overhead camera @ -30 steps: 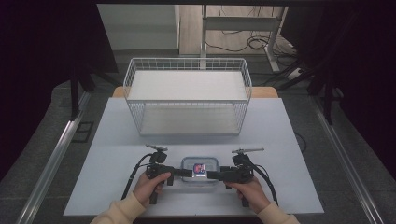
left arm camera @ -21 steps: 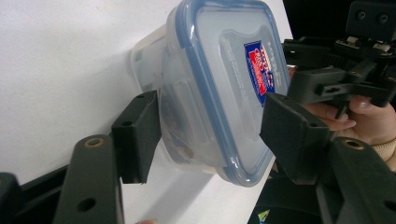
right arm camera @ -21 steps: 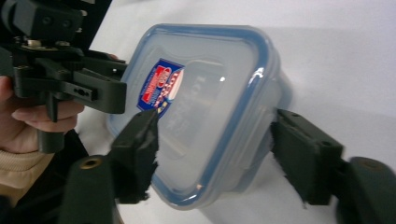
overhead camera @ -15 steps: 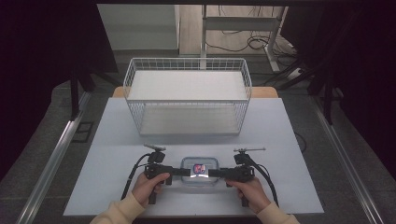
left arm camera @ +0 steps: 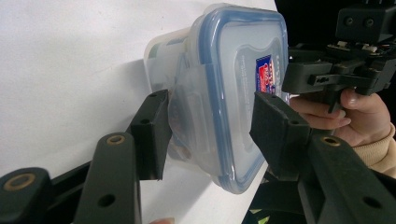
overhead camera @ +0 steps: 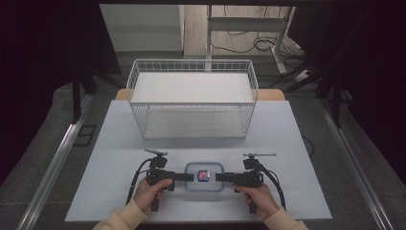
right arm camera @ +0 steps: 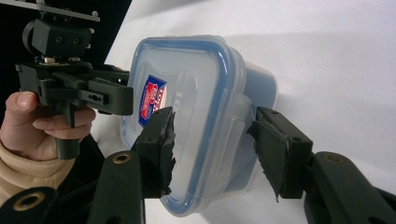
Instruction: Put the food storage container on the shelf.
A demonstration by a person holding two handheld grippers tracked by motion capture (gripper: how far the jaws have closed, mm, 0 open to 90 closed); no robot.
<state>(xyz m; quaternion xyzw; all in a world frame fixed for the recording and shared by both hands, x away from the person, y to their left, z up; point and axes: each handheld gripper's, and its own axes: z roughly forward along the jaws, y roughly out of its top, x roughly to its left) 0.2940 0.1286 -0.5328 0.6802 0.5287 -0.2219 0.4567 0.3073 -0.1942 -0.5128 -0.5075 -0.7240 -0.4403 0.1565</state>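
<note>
Clear plastic container [overhead camera: 204, 176] with blue-rimmed snap lid and a red-and-blue label sits on the white table [overhead camera: 119, 143], near the front edge, centred between the 2 hands. Left gripper [overhead camera: 189, 177] comes in from the container's left side, right gripper [overhead camera: 219, 178] from its right, each held level in a hand with a cream sleeve. Left gripper view: jaws parted about the container's side latch flap [left arm camera: 189, 116], 1 jaw over the lid face and 1 beside the body below; a gap shows at the lid-side pad, so no firm clamp can be confirmed. Right gripper view: jaws likewise spread on either side of the container [right arm camera: 196, 116] at its latch, pads near the plastic but contact cannot be told; pad edges look ragged. The other hand and its gripper appear beyond the container in each gripper view. White wire basket [overhead camera: 192, 98] stands farther back on the table, well apart from the container.
</note>
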